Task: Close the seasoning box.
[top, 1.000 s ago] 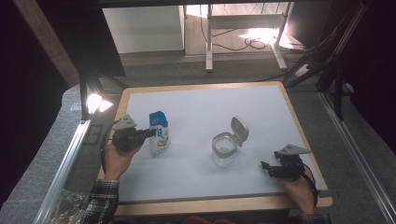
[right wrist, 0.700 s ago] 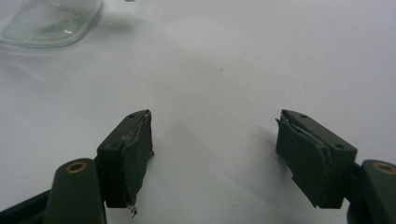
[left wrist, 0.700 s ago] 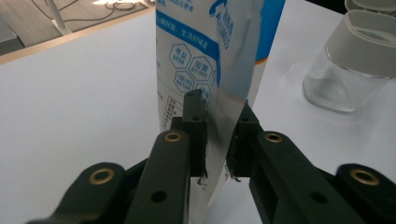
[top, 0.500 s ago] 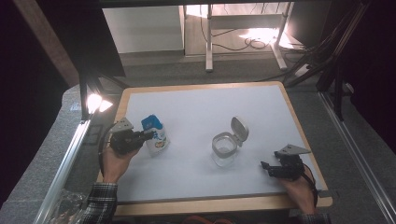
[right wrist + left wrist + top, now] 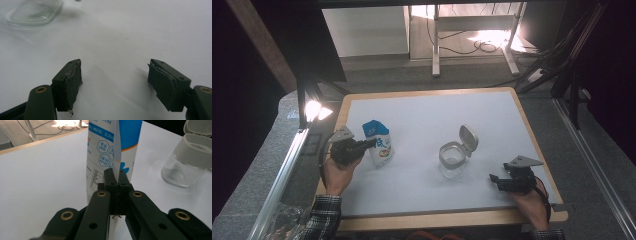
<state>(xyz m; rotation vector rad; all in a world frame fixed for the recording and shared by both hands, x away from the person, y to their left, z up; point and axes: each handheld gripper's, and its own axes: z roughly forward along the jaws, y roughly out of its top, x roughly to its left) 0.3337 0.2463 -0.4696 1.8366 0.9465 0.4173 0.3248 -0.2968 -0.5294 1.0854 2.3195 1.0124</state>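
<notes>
- High view: left gripper (image 5: 371, 144) was clamped on the side seam of the blue-and-white pouch (image 5: 379, 143), which stood upright at the left of the white table (image 5: 422, 120). Right gripper (image 5: 493, 181) rested near the right front edge, jaws apart, nothing in them. Glass jar (image 5: 451, 160) sat between the two, well apart from the pouch, its hinged lid (image 5: 468, 139) flipped open.
- Left gripper view: jaws pinched together on the pouch (image 5: 112, 152) seam only, a thin flap. Risk, as I judged it: the pouch could swing or slip out when lifted or tipped, since the grip sat off-centre. The pouch's contents couldn't be seen; whether its top was open I couldn't tell.
- Right gripper view: pads (image 5: 72, 82) stood wide apart over bare table, the pad lining frayed. Jar (image 5: 32, 11) base looked empty. Unheld jar could skid or tip if the pouch knocked it.
</notes>
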